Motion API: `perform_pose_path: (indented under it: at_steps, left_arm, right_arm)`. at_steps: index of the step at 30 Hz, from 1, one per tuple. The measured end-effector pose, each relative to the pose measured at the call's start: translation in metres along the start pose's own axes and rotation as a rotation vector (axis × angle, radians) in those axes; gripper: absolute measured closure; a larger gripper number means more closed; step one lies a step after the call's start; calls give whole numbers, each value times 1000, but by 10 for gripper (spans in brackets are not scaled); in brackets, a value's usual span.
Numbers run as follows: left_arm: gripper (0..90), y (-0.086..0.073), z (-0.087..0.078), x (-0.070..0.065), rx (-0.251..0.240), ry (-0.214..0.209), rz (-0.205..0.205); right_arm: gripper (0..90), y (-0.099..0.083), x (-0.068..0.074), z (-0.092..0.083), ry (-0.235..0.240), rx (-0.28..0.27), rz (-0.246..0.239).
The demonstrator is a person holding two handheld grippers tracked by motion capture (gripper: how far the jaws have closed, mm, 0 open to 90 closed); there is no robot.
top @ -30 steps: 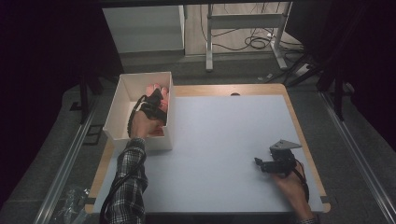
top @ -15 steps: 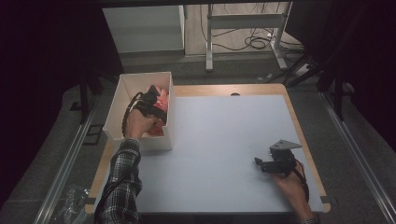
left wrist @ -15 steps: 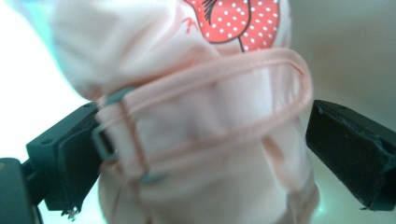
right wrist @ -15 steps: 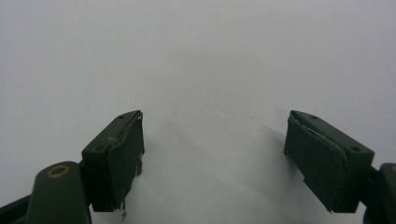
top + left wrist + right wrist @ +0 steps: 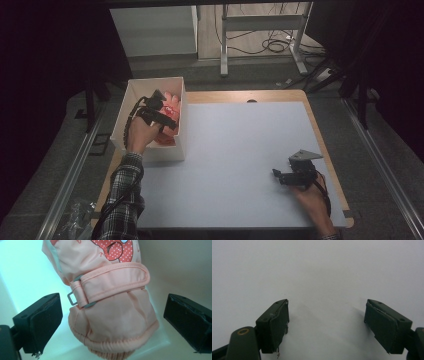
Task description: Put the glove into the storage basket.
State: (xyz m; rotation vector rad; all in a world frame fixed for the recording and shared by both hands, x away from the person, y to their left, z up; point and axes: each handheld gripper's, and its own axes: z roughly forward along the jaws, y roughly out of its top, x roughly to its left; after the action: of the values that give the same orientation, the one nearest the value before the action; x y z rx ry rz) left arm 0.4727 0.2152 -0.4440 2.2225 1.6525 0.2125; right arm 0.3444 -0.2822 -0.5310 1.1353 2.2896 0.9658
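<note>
Dim room, grey floor (image 5: pixel 380 165), cables (image 5: pixel 272 45) behind the table (image 5: pixel 240 150).

Mitten (image 5: pixel 110 302) lies in box (image 5: pixel 131 100) at table's (image 5: pixel 240 150) left edge.

The high view is dim and dark at its left and right edges; light falls mainly on the white table (image 5: pixel 240 150). The left gripper view is bright, with a washed-out cyan glow at upper left. The right gripper view shows soft shadows beneath the jaws.
</note>
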Motion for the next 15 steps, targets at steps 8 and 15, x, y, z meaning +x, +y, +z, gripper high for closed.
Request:
perform_pose_path:
  at_steps: [8,15]
  left_arm:
    - [24,-9,-10,2,-60,-1,26]
    - [23,-16,-20,1,-107,-15,52]
  right_arm:
    - [201,0,0,0,0,0,0]
    - [201,0,0,0,0,0,0]
